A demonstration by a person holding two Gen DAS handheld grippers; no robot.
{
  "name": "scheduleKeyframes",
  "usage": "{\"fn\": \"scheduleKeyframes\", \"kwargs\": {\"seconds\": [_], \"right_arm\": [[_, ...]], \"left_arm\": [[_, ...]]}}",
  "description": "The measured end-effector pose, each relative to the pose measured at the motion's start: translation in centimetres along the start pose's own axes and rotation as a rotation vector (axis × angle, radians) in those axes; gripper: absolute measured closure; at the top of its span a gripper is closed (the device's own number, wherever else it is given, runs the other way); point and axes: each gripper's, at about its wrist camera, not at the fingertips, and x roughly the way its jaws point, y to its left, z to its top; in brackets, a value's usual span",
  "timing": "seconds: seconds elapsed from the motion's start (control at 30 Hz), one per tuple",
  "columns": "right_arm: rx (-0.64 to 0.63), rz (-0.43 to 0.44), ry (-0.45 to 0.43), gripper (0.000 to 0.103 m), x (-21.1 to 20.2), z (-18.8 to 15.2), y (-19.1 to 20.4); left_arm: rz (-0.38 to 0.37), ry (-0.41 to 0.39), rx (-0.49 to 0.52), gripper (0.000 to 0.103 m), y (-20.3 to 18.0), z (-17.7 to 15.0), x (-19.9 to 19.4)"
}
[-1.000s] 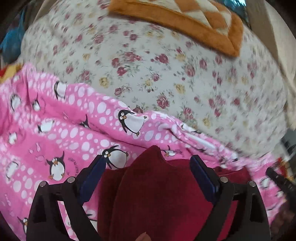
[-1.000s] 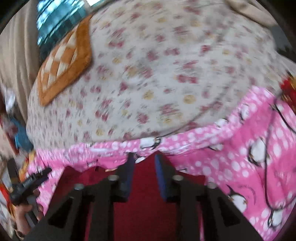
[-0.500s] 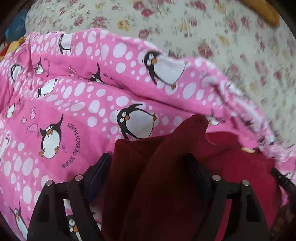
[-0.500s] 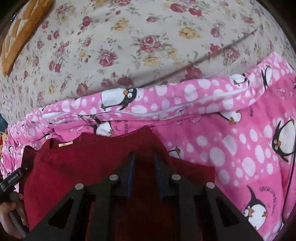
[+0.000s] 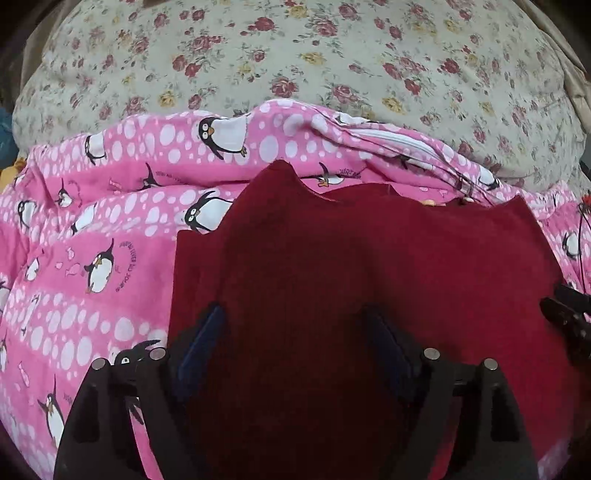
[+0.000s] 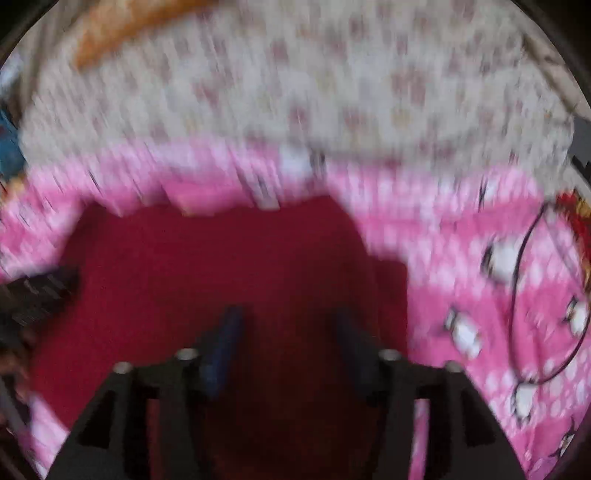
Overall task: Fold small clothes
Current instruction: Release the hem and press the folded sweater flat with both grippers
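Note:
A dark red garment [image 5: 424, 258] lies on a pink penguin-print blanket [image 5: 110, 221], with one layer doubled over its left part. My left gripper [image 5: 291, 314] points down at it. Its jaws stand wide and are opening; the doubled layer runs between them with no pad visibly pressing. In the blurred right wrist view the red garment [image 6: 207, 266] fills the middle. My right gripper [image 6: 288, 314] hangs over it, jaws apart and opening, cloth under them but not pinched. Each gripper shows at the edge of the other's view: the right gripper [image 5: 565, 317] and the left gripper [image 6: 40, 291].
Behind the pink blanket [image 6: 461, 258] stretches a cream sheet with red roses [image 5: 295, 55]. A white zip [image 5: 399, 142] runs along the blanket's far edge. An orange cushion [image 6: 122, 29] sits far left and a thin black cable [image 6: 517, 295] loops at the right.
The right jaws have parted and let go of the red cloth. Both grippers have sunk toward the bed. The garment has gone from a raised peak to lying flatter.

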Motion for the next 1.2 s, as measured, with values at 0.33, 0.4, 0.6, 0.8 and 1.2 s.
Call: {"fn": "scheduleKeyframes", "kwargs": {"seconds": [0.33,0.4,0.6,0.8,1.2], "right_arm": [[-0.044,-0.031,-0.055,0.035,0.0,-0.8,0.8],[-0.017,-0.022,-0.05,0.035,-0.4,-0.6,0.6],[0.061,-0.023,-0.121,0.029,-5.6,-3.1,1.4],[0.142,0.001,0.034,0.013,-2.6,-6.2,-0.2],[0.104,0.02,-0.215,0.017,-9.1,-5.6,0.6]], "left_arm": [[0.005,-0.021,0.001,0.03,-0.3,-0.3,0.2],[0.004,-0.024,0.001,0.03,-0.3,-0.4,0.2],[0.004,-0.026,0.003,0.03,-0.1,-0.6,0.0],[-0.013,-0.034,-0.004,0.031,0.0,-0.6,-0.3],[-0.063,-0.156,-0.236,0.039,9.5,-5.2,-11.4]]}}
